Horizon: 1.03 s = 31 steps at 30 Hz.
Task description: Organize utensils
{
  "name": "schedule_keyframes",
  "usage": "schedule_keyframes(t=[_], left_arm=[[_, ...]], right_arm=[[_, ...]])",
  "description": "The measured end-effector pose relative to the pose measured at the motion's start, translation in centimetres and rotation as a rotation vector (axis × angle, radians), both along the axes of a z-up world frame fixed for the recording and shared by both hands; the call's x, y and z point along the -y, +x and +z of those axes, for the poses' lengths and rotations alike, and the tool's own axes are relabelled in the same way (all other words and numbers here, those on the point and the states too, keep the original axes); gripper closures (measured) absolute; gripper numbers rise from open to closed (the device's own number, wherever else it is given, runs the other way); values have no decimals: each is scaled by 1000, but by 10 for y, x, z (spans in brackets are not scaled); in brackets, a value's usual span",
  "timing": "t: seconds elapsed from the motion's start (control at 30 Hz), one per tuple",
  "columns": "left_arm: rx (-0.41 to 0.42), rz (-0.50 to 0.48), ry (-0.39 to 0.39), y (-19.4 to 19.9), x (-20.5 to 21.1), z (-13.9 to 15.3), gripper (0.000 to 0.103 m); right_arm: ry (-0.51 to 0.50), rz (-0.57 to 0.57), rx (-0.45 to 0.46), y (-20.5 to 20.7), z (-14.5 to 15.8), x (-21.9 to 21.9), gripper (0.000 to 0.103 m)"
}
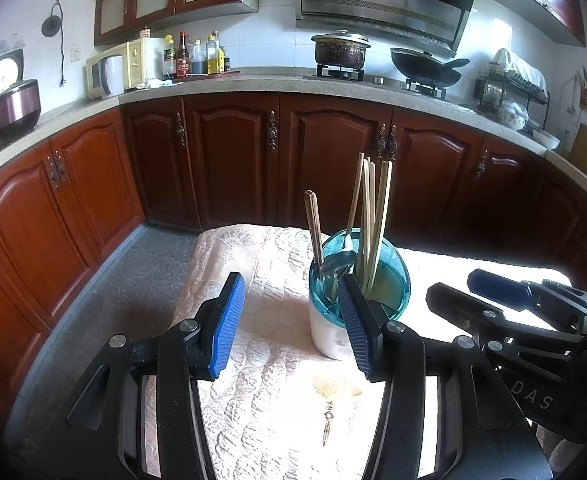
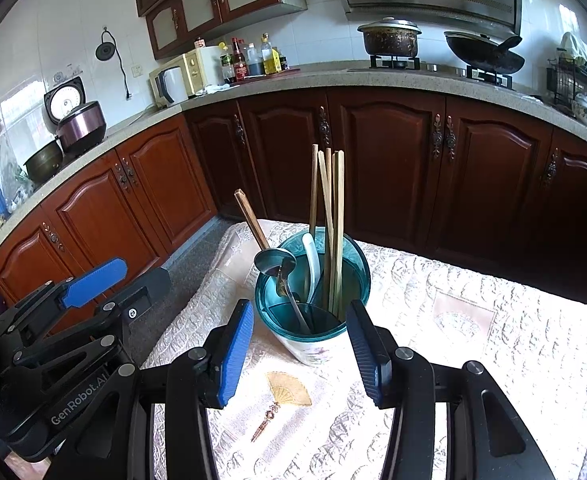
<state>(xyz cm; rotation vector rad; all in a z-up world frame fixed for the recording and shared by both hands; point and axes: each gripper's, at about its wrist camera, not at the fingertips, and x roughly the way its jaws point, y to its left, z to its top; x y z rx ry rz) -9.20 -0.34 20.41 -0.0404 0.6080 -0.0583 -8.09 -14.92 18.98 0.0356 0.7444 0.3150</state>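
Observation:
A utensil holder [image 1: 389, 280] [image 2: 317, 350] with a teal rim and white body stands upright on the cloth-covered table [image 2: 473, 352]. Several light wooden chopsticks [image 1: 373, 212] [image 2: 333, 232], a dark pair of chopsticks [image 1: 313, 220] [image 2: 251, 220], a metal spoon [image 1: 335, 262] [image 2: 273, 262] and a white spoon [image 2: 311, 264] stick up out of it. My left gripper [image 1: 289, 284] is open and empty just left of the holder, and its right finger overlaps the holder's front. My right gripper [image 2: 299, 312] is open, with the holder just ahead between its fingers in the picture and the pads clear of it.
The table's far edge faces a grey floor [image 1: 105, 304] and dark wooden cabinets [image 1: 333, 160]. On the counter behind are a microwave [image 2: 181, 74], bottles [image 2: 253, 58], a rice cooker [image 2: 77, 120], a pot [image 2: 389, 38], a wok [image 2: 483, 56] and a dish rack [image 1: 509, 88]. A fan motif [image 2: 289, 390] marks the cloth.

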Motion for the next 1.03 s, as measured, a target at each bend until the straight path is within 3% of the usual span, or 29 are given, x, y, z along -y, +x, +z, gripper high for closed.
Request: schedule_keyframes(t=[1.03], left_arm=[[24, -15, 27, -2, 4, 1, 55]], right_arm=[[1, 2, -13, 2, -6, 2, 56]])
